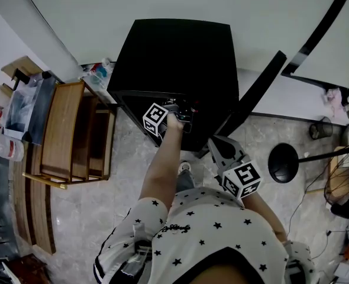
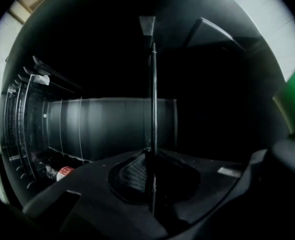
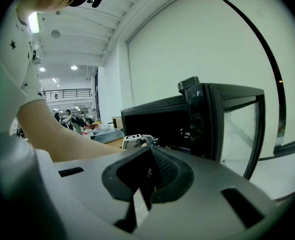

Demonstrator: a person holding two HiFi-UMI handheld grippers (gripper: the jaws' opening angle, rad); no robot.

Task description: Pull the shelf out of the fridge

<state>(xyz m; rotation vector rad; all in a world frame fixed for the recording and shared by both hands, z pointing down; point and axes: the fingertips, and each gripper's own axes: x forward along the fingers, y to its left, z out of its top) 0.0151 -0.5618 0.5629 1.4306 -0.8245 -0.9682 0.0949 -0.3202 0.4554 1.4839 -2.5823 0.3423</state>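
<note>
A small black fridge [image 1: 174,58] stands on the floor with its door [image 1: 251,99] swung open to the right. My left gripper [image 1: 183,116] reaches into the fridge opening. In the left gripper view the shelf [image 2: 153,84] shows as a thin dark plate seen edge-on, running straight between the jaws. My left gripper [image 2: 151,156] is shut on that shelf edge. My right gripper [image 1: 219,147] hangs back in front of the open door, short of the fridge [image 3: 187,119]. In its own view the right gripper [image 3: 146,176] is shut with nothing in it.
A can with a red label [image 2: 62,173] lies inside the fridge by the ribbed back wall [image 2: 107,124]. A wooden rack [image 1: 68,135] stands left of the fridge. A black round stand [image 1: 283,163] sits on the floor at the right, with clutter beyond.
</note>
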